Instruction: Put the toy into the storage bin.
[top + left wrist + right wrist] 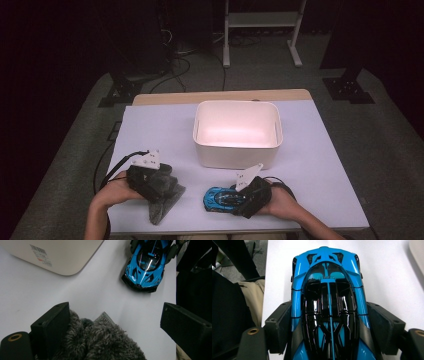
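Note:
A blue and black toy car [217,199] rests on the white table near its front edge, to the right of centre. My right gripper [236,198] comes at it from the right. In the right gripper view the two black jaws press on both flanks of the car [328,277], so the right gripper [329,306] is shut on it. A grey fluffy cloth [162,207] lies at the front left under my left gripper [171,189]. In the left gripper view the left gripper [115,308] stands wide open, the cloth [100,340] against one jaw and apart from the other, with the car [145,265] ahead.
A white rectangular bin [235,156] stands open in the middle of the table [160,130], just behind the car; its corner with a barcode label [57,255] shows in the left gripper view. A white shelf frame [260,30] stands on the floor beyond the table.

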A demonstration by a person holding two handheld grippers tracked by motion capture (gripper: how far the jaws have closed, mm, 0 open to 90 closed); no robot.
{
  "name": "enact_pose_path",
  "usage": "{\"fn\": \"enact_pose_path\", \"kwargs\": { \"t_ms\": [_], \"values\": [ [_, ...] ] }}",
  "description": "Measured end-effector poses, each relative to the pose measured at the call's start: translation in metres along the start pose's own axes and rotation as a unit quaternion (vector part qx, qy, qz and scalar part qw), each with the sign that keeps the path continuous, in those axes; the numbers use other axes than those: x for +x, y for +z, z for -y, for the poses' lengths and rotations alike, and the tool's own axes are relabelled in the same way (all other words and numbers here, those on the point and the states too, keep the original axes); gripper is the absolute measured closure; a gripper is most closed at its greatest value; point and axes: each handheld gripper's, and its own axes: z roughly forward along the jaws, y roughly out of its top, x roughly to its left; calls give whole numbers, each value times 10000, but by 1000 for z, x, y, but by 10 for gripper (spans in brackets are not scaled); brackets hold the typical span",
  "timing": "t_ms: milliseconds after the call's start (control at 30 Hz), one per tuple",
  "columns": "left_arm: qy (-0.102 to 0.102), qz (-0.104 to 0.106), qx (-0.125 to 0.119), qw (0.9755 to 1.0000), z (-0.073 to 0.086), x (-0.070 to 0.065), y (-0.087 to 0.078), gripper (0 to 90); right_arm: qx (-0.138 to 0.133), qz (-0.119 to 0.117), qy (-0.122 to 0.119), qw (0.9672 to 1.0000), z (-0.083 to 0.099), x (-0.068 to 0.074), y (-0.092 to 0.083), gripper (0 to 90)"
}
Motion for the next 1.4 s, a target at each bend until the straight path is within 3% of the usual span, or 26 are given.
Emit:
{"fn": "enact_pose_path", "kwargs": {
  "t_ms": [400, 767, 867, 1033, 1133, 1400],
  "values": [
    [-12, -32, -28, 10000, 0, 0, -2, 87, -231, -79, 88, 9997, -16, -4, -27, 252],
    [-23, -30, -40, 10000, 1, 1, -3, 87, -302, -53, -78, 9995, -38, -2, -58, 264],
    [-43, -17, -28, 10000, 2, 1, -1, 87, -145, 22, -140, 9998, -39, -4, -57, 265],
    [-64, -37, -55, 10000, 3, 2, -3, 87, -213, -52, -27, 9998, -33, -8, -46, 265],
    [-70, -22, -7, 10000, 4, 2, -2, 87, -168, -70, -93, 9998, -34, -5, -44, 266],
    [-73, -56, -50, 9999, 4, 3, -5, 87, -331, -93, -176, 9993, -47, -2, -59, 266]
  ]
}}
